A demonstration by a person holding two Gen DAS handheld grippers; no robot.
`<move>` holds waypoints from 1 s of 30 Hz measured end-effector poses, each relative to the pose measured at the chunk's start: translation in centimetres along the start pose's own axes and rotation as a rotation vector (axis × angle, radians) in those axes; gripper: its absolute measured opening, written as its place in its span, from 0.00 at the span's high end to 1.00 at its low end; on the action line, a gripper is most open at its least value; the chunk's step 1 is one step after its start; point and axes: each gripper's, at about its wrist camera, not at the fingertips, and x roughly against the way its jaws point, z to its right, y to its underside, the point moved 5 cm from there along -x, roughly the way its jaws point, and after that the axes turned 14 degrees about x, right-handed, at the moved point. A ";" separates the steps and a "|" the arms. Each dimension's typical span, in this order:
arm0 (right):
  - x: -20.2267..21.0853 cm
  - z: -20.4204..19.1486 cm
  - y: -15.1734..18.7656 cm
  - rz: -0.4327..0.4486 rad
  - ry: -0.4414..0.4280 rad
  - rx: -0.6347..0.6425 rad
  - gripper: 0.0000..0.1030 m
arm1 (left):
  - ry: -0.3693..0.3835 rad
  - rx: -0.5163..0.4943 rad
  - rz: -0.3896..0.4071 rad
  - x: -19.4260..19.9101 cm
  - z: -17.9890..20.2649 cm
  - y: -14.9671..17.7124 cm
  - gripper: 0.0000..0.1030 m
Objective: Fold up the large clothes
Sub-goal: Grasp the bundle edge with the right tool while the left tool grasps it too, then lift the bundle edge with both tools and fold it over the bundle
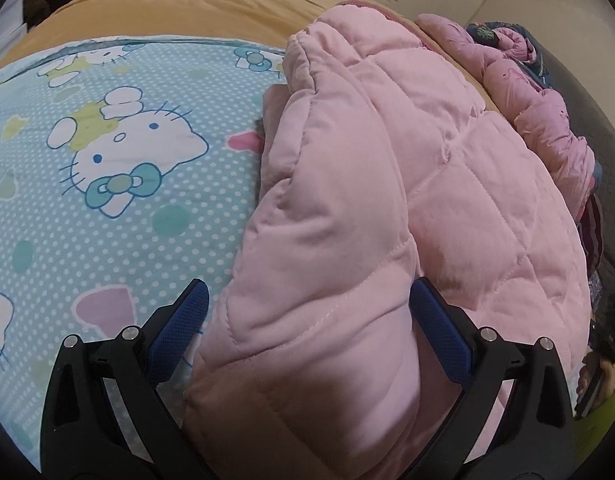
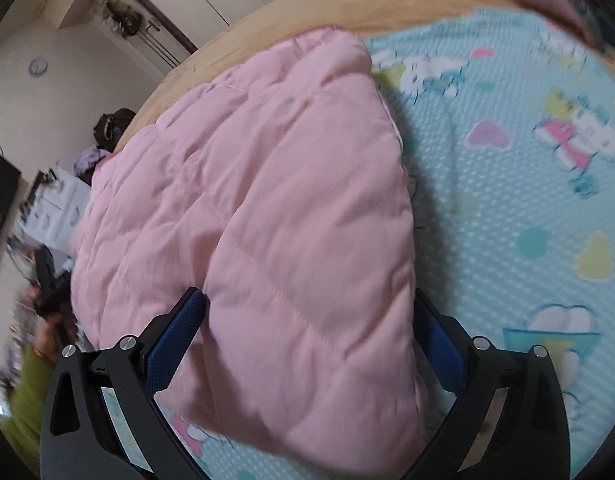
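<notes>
Here both tongs (image 1: 307, 320) (image 2: 311, 320) agape, straddling jacket (image 1: 387, 200) edges.

Your left claw (image 1: 307, 320) has its blue pads spread wide around a thick fold of the pink quilted coat (image 1: 387, 200), which fills the gap. To its left the cartoon-print sheet (image 1: 107, 160) on the bed lies bare. A crumpled purple garment (image 1: 547, 120) blocks the bed's far right edge.

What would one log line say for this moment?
left gripper: open, straddling pink jacket | right gripper: open, straddling jacket | surface: cartoon sheet
</notes>
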 end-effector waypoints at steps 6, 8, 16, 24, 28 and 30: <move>-1.7 0.1 -1.3 -0.022 -0.061 -0.033 0.04 | -0.005 -0.021 0.000 -0.6 0.8 -0.4 0.08; -2.0 -0.2 -1.7 -0.029 -0.070 -0.025 0.04 | -0.007 -0.029 0.001 -0.9 1.1 -0.4 0.08; -3.1 -0.1 -3.3 -0.033 -0.114 -0.004 0.04 | -0.013 -0.047 0.012 -1.8 2.5 -1.0 0.08; -3.5 -0.2 -3.2 0.004 -0.122 0.007 0.07 | 0.022 -0.063 0.008 -2.7 3.7 -1.4 0.20; -3.6 -0.1 -3.0 0.013 -0.124 0.006 0.10 | 0.017 -0.095 0.019 -2.9 4.9 -1.4 0.30; -3.7 -0.1 -2.9 0.015 -0.123 0.005 0.11 | 0.015 -0.101 0.017 -2.9 5.2 -1.5 0.33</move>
